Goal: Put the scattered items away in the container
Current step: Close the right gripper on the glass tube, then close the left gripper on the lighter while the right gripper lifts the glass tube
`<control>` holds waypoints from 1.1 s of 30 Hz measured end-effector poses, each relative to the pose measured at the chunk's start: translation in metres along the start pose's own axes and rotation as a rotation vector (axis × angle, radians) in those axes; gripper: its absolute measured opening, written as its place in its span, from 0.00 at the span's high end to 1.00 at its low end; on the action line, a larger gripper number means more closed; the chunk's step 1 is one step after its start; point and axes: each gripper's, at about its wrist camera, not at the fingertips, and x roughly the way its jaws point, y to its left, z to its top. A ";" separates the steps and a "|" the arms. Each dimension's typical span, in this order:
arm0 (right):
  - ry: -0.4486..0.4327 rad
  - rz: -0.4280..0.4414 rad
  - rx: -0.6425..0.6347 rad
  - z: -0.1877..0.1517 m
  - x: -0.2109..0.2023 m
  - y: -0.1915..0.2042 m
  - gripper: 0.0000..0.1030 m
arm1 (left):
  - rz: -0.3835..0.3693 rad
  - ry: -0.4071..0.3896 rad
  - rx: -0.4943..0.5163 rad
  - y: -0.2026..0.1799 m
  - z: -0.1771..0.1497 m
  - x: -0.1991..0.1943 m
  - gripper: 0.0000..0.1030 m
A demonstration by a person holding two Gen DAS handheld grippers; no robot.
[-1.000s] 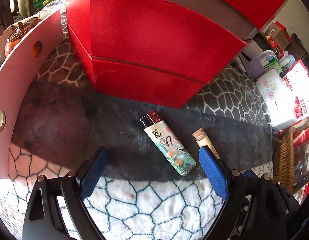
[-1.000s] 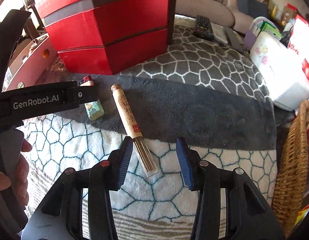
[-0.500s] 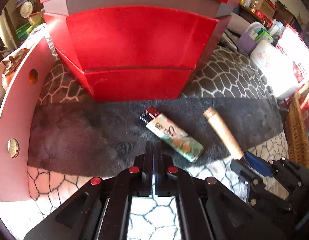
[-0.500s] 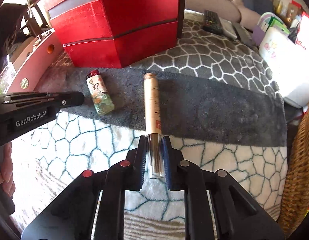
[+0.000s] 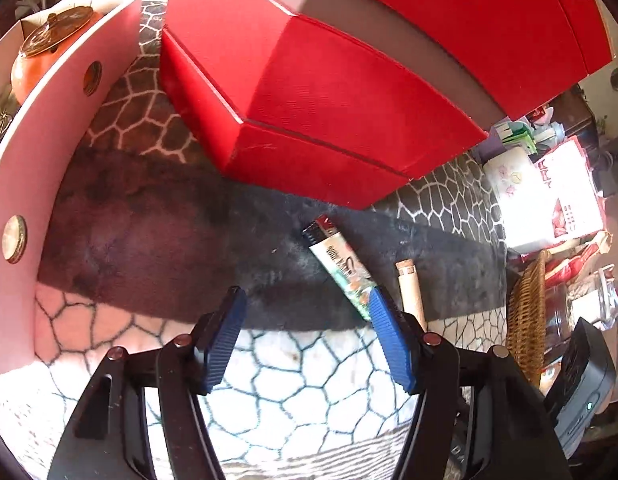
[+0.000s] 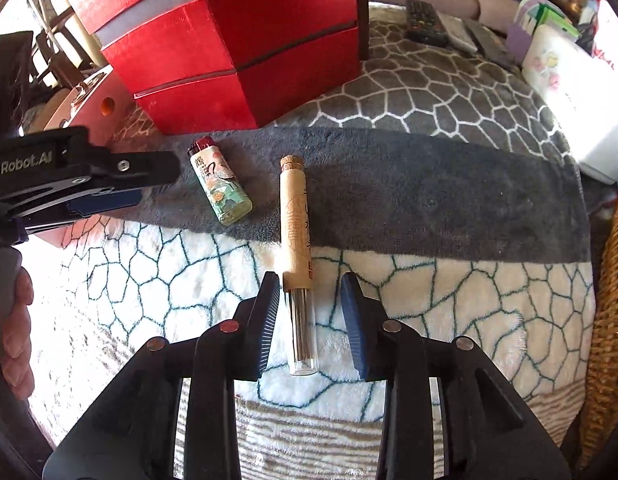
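Observation:
A flower-printed lighter point(image 6: 221, 184) with a red cap lies on the dark band of the blanket. Beside it lies a corked glass tube point(image 6: 295, 216) of incense sticks with a tan paper sleeve. My right gripper point(image 6: 310, 284) straddles the tube's clear lower end; its jaws are opening, with a gap on each side of the glass. My left gripper point(image 5: 306, 294) hovers with its jaws opening and nothing between them. The lighter point(image 5: 341, 264) lies just ahead of its right fingertip, the tube point(image 5: 409, 284) further right. From the right wrist view the left gripper point(image 6: 149, 176) enters at the left.
A big red multi-sided box point(image 6: 237, 48) stands behind the items. A pink board with round holes point(image 5: 49, 140) borders the left. A wicker basket point(image 6: 609, 320) sits at the right edge, a white floral box point(image 6: 569, 92) and remotes point(image 6: 425, 20) behind. A hand point(image 6: 17, 320) holds the left gripper.
The left gripper went from open to shut on nothing, then open again, shifting so the lighter sits by its right finger. The right gripper closed on the tube, then spread off it.

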 end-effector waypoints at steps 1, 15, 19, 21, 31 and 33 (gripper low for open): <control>-0.001 -0.002 -0.003 0.000 0.000 0.000 0.70 | 0.014 0.000 -0.018 -0.008 0.002 0.007 0.38; -0.011 -0.019 -0.031 0.002 0.003 0.005 0.70 | 0.358 -0.119 0.134 -0.054 -0.004 0.033 0.11; -0.011 -0.042 -0.058 0.002 0.004 0.008 0.71 | 0.353 -0.106 0.288 -0.052 -0.014 0.024 0.22; -0.010 -0.045 -0.057 0.001 0.004 0.008 0.71 | 0.337 -0.078 0.342 -0.045 -0.015 0.015 0.36; -0.014 0.001 -0.011 0.001 0.002 0.000 0.74 | 0.137 0.030 0.333 0.021 -0.028 -0.034 0.77; -0.018 -0.004 0.000 0.002 0.003 -0.002 0.72 | 0.036 0.023 0.227 0.032 -0.026 -0.041 0.72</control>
